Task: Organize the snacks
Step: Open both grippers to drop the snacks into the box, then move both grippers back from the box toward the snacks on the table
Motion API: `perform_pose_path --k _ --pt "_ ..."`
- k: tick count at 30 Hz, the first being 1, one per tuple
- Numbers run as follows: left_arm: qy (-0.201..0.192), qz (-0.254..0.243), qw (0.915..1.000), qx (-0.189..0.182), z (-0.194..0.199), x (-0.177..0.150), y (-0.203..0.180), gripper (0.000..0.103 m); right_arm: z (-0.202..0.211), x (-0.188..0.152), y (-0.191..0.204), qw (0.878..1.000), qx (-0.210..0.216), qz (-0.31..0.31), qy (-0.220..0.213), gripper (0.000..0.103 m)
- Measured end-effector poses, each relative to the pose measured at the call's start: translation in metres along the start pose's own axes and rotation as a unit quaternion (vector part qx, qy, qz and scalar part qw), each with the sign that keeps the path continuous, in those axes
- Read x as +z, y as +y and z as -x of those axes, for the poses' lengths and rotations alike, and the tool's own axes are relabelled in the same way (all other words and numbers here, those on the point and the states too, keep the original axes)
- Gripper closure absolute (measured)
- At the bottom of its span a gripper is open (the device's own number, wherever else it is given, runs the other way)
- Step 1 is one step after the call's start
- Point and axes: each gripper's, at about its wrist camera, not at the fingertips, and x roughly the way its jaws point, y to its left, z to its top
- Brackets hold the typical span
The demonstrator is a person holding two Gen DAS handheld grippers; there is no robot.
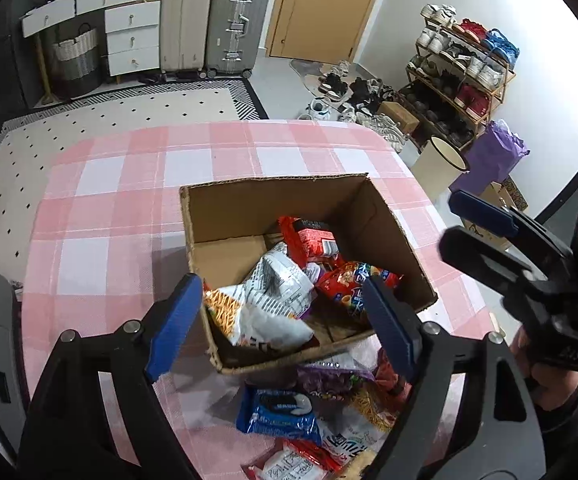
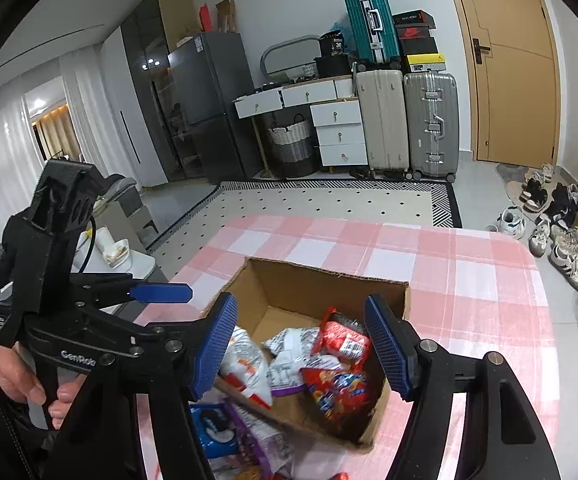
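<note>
A cardboard box (image 1: 289,216) sits at the centre of a table under a pink checked cloth (image 1: 129,208), holding several snack packets: a red packet (image 1: 313,240) toward the back, a white and grey bag (image 1: 277,284) in the middle and a red and blue bag (image 1: 349,280) to the right. In the left wrist view, the left gripper (image 1: 285,320) spreads its blue pads wide in the lower centre of the frame, over the near rim of the box, holding nothing; whether a pad touches the cardboard cannot be told. More snacks lie on the cloth just in front of the box, at the bottom of the frame, among them a blue cookie packet (image 1: 277,408) and a purple bag (image 1: 329,380). The right gripper (image 2: 301,344), seen in its own view, is also spread wide and empty over the box, the packets visible between its fingers. A hand (image 2: 21,380) at lower left of that view grips the left tool's handle.
</note>
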Motion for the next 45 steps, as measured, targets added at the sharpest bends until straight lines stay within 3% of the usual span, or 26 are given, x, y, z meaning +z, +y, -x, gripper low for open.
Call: perform_pose_path --k 5,21,28,45 --pt "-0.003 0.016 0.9998 0.009 0.011 -0.014 0.002 0.022 0.017 -0.010 0.008 1.000 0.005 -0.012 -0.013 0.035" --pt "-0.048 0.019 0.9969 0.059 0.070 -0.064 -0.011 0.017 0.079 -0.050 0.032 0.999 0.003 -0.017 -0.050 0.012" --pt "-0.072 0.020 0.9955 0.058 0.096 -0.088 -0.017 0.001 0.106 -0.069 0.046 0.998 0.002 -0.008 -0.058 0.010" --pt "-0.090 0.019 0.9942 0.055 0.136 -0.174 -0.021 0.001 0.155 -0.135 0.089 0.999 -0.010 0.005 -0.046 0.003"
